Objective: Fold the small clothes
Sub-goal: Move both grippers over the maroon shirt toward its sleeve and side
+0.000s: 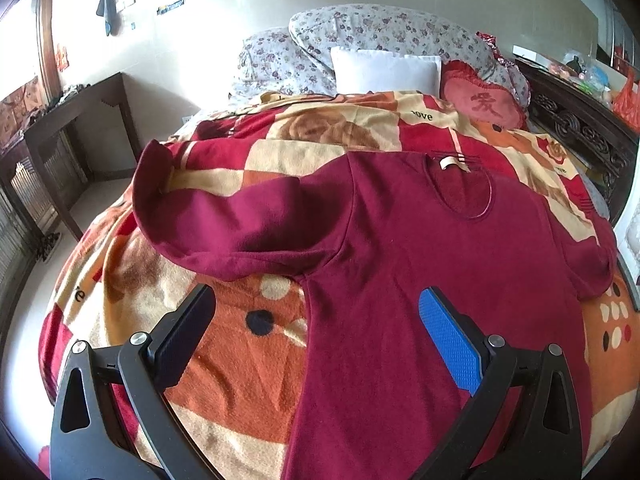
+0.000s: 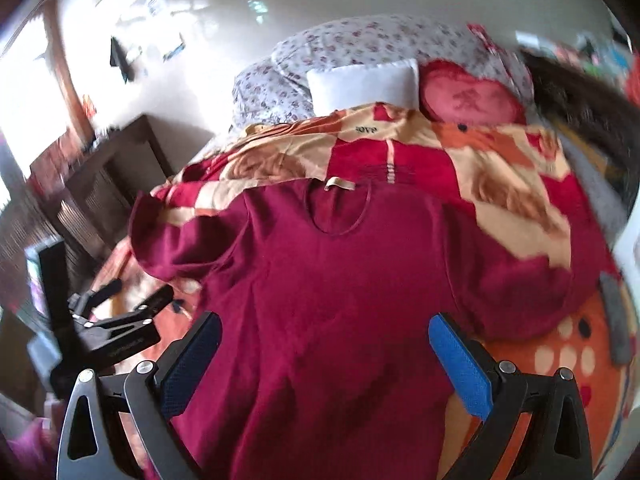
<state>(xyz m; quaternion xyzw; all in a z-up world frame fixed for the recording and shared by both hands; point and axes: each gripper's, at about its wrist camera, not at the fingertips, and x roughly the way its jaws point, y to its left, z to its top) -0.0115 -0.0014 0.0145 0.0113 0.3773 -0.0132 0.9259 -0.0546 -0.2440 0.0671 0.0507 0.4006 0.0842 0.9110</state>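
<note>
A maroon shirt (image 1: pixel 420 248) lies spread flat on a patterned blanket (image 1: pixel 240 360), collar away from both cameras. The left gripper (image 1: pixel 316 312) hovers with jaws released and empty: the shirt's side edge and armpit sit between its fingers, one sleeve (image 1: pixel 208 220) stretches ahead past its dark finger, and the collar tag (image 1: pixel 450 163) is ahead beyond its blue one. The right gripper (image 2: pixel 326 344), also spread and empty, frames the shirt's body (image 2: pixel 320 300), collar straight ahead; a white pillow (image 2: pixel 360 84) and red cushion (image 2: pixel 472 96) lie far beyond.
</note>
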